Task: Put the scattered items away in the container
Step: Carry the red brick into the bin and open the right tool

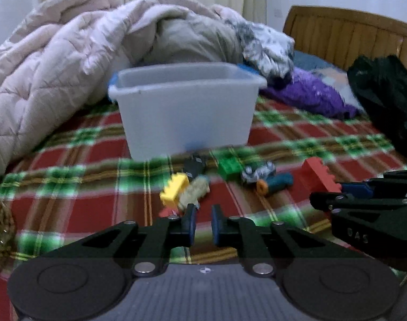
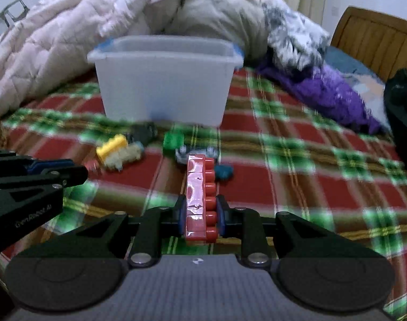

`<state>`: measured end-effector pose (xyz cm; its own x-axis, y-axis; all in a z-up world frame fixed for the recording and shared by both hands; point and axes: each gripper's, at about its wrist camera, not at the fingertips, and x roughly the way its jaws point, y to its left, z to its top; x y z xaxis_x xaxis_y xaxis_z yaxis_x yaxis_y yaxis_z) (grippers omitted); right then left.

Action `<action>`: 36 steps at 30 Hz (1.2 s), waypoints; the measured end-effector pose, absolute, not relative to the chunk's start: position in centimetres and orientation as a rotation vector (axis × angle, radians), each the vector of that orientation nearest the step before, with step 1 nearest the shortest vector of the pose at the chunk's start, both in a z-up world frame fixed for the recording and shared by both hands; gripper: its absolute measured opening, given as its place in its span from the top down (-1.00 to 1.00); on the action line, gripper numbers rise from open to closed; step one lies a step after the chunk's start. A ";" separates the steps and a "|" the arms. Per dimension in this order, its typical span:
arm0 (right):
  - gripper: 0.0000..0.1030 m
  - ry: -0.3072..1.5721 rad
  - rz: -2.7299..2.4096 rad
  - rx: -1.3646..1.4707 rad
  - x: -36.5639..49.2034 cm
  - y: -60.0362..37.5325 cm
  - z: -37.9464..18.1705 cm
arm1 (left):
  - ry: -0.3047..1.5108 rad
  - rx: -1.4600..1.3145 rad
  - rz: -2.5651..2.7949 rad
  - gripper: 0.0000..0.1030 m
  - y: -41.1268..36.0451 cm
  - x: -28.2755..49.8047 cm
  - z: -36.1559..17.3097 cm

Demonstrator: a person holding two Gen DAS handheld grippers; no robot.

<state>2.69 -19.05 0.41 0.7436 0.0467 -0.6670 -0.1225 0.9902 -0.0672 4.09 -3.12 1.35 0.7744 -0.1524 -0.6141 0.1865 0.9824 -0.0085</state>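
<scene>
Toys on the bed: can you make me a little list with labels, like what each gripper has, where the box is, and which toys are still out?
right gripper: shut on red brick, held above the blanket
left gripper: jaws slightly apart, holding nothing
box: upright on blanket, behind the toys, no lid
toys still out: yellow brick, green brick, small car, teal roller
box contents: cannot tell

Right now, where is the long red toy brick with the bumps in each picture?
Left wrist view: the long red plastic studded brick is at the right, held beyond the other gripper's tips.
Right wrist view: it is bottom centre, clamped between the jaws of the right gripper.
Shared landmark: the translucent white plastic bin behind the toys.
</scene>
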 end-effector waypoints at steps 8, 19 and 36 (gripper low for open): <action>0.51 0.631 0.088 -0.083 3.8 -19.8 4.2 | 0.586 0.018 -0.168 0.74 -1.1 5.4 5.0; 0.51 0.550 0.110 -0.073 7.0 -20.8 6.6 | 0.489 0.014 -0.173 0.74 1.2 8.7 8.4; 0.51 0.443 0.208 -0.088 14.7 -19.0 8.2 | 0.390 0.096 -0.181 0.74 -0.2 16.7 10.2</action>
